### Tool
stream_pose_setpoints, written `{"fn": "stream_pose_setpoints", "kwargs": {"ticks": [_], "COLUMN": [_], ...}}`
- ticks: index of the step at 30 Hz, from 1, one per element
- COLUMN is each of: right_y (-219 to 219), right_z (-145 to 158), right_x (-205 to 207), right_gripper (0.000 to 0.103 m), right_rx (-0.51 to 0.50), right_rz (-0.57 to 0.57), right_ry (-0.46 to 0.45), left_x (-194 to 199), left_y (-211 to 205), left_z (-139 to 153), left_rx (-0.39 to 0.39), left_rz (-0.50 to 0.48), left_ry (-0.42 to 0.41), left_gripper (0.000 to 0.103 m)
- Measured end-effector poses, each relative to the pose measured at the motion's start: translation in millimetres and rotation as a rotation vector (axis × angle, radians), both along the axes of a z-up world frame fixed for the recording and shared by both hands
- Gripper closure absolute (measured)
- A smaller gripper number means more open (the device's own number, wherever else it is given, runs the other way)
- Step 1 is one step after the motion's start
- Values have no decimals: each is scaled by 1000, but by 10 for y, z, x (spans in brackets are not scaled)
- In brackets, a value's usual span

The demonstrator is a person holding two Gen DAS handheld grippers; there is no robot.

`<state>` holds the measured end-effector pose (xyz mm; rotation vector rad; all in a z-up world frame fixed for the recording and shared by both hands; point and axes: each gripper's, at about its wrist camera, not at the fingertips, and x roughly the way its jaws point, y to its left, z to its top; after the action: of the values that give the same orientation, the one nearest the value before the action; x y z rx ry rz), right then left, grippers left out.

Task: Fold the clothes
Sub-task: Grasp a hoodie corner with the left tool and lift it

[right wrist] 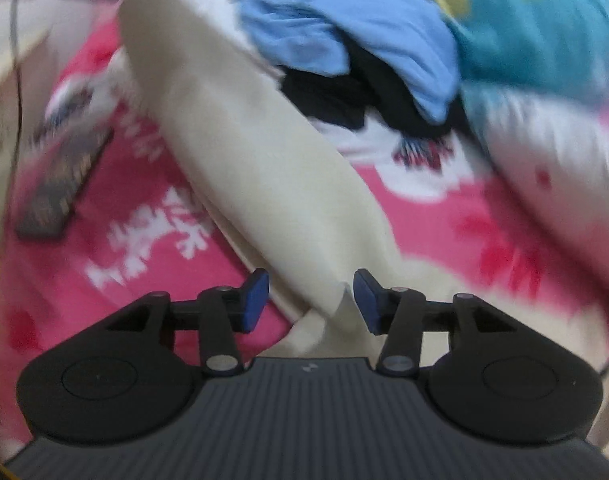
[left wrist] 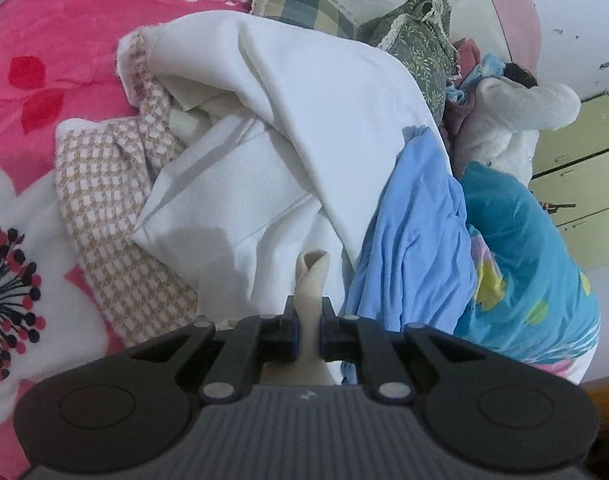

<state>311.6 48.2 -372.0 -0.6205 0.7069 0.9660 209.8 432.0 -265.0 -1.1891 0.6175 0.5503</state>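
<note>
Left hand-held gripper (left wrist: 309, 334): jaws closed on a narrow rolled edge of cream cotton garment (left wrist: 311, 280), which pokes up just ahead of the pads and hangs below them. Right hand-held gripper (right wrist: 310, 302): jaws parted, holding nothing; blue pads (right wrist: 253, 304) stand either side of the near corner of the same cream cloth, apparently not touching it, though the view is motion-blurred and contact cannot be ruled out. Cream garment, position: a long taut band whose long axis runs from directly between the right jaws away and to the upper left of that gripper, over the pink floral fleece blanket (right wrist: 152, 216) on the bed. Judgement: the right gripper is the nearer arm for the free corner; the cloth lies dead ahead, so the coming move likely calls for closing on that corner with little reach. Ahead of left gripper: white knit garment with ribbed hem (left wrist: 264, 128), beige-and-white houndstooth cloth (left wrist: 104, 208) to its left, light blue soft garment (left wrist: 416, 232) to its right, teal printed quilt (left wrist: 528, 248) further right. Ahead-left of right gripper: dark flat remote-like object (right wrist: 60, 188), blurred. Risk: pinching blanket along with the corner.
</note>
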Motion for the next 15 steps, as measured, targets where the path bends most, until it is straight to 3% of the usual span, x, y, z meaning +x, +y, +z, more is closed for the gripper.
{"fn": "stream_pose_setpoints", "kwargs": {"ticks": [2,3,4,10,15], "right_y": [73,72,49,-465,-822], "right_z": [-67,-48,-15,186,160], "right_x": [38,107,196,810,861], "right_gripper": [72,96,96,98,99], "right_rx": [-40,-35,-13,334,518], "right_rz": [43,32,6,-318,-478], "right_ry": [-47,-42,-15,380,547], "left_x": [-18,-30,-38,-7,210], "left_y": [-10,-19,-22,-47,-122], "left_z": [22,29,35,6,154], "left_rx": [7,10,15,23,49], "left_rz": [0,-1,-3,-28,-83], "left_ry": [4,9,14,-2,-106], "left_gripper": [93,93,93,93,93]}}
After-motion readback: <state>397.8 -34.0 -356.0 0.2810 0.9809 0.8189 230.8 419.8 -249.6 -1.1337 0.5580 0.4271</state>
